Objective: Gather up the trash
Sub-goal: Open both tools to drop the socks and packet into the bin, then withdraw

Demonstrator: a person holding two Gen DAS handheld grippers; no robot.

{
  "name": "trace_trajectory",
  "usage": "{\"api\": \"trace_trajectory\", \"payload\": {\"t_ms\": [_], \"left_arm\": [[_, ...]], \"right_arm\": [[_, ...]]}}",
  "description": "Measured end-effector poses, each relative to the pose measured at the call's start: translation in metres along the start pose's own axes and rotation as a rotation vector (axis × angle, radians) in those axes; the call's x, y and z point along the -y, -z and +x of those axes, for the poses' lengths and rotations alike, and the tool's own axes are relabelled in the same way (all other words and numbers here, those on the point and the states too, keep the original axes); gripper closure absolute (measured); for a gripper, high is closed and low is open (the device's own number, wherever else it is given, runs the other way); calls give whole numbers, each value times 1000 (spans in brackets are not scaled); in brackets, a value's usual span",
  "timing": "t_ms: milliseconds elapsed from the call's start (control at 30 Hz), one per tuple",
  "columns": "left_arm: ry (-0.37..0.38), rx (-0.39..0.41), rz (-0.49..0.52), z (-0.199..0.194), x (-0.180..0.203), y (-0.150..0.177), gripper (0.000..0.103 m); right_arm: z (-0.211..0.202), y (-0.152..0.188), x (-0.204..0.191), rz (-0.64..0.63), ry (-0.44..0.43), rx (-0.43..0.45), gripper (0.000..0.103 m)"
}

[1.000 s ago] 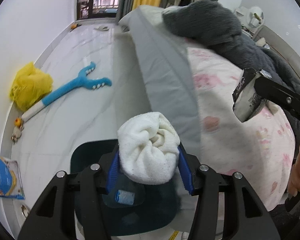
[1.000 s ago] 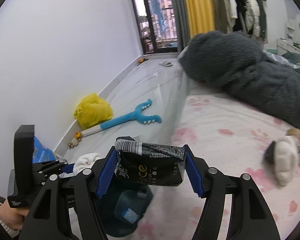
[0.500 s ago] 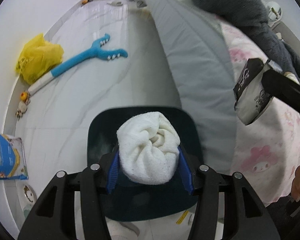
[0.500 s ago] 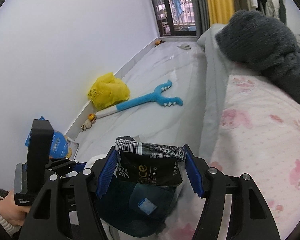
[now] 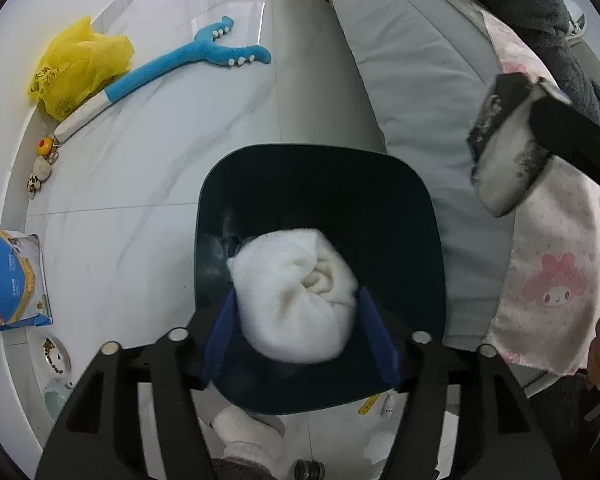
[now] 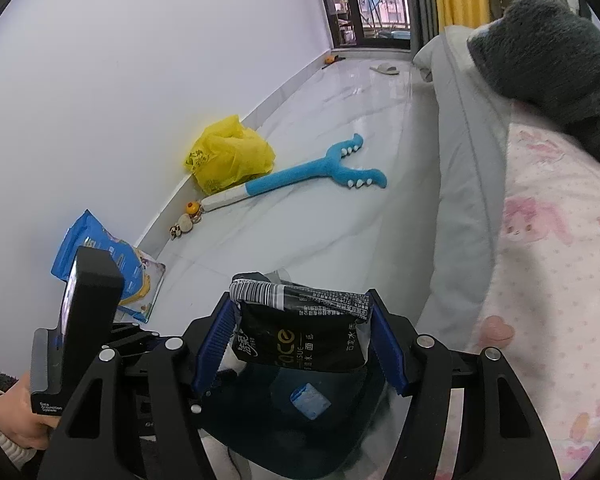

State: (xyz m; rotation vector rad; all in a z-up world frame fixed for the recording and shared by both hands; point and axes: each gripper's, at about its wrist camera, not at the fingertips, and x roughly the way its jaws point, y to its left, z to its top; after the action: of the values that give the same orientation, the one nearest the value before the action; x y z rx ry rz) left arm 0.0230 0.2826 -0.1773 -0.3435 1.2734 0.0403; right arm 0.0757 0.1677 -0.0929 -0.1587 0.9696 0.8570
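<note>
Trash is shown in two pieces: a white balled cloth wad [image 5: 296, 300], soft and rolled, seen between the blue pads [image 5: 220, 336] of the left gripper [image 5: 300, 332] directly above the open dark bin [image 5: 420, 208], and a black tissue packet [image 6: 300, 328] with barcode and printed lettering, clamped across the right gripper [image 6: 300, 344] over the same bin. The left jaws have just been opening; gaps appear at both pads, so the wad is released, though blur leaves contact uncertain. The bin's floor is largely hidden; a blue scrap [image 6: 310, 400] is visible inside. Compared with the earlier frame, the bin now fills the view beneath the wad.
</note>
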Motion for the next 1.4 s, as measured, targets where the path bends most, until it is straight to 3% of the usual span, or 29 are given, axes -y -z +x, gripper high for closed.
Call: {"api": "trace_trajectory", "payload": {"t_ms": [100, 433, 833, 1267, 1400], "left_arm": [[11, 11, -7, -5, -6, 2, 29], [24, 137, -44, -37, -26, 0, 29], [29, 334, -5, -84, -32, -4, 40], [42, 461, 10, -121, -36, -4, 51], [56, 489, 14, -130, -34, -3, 52]], "right_arm": [[13, 2, 0, 11, -6, -28, 37], [50, 13, -2, 26, 5, -101, 37], [92, 25, -16, 5, 13, -180, 37], [130, 39, -25, -17, 22, -263, 36], [133, 40, -28, -27, 28, -268, 30]]}}
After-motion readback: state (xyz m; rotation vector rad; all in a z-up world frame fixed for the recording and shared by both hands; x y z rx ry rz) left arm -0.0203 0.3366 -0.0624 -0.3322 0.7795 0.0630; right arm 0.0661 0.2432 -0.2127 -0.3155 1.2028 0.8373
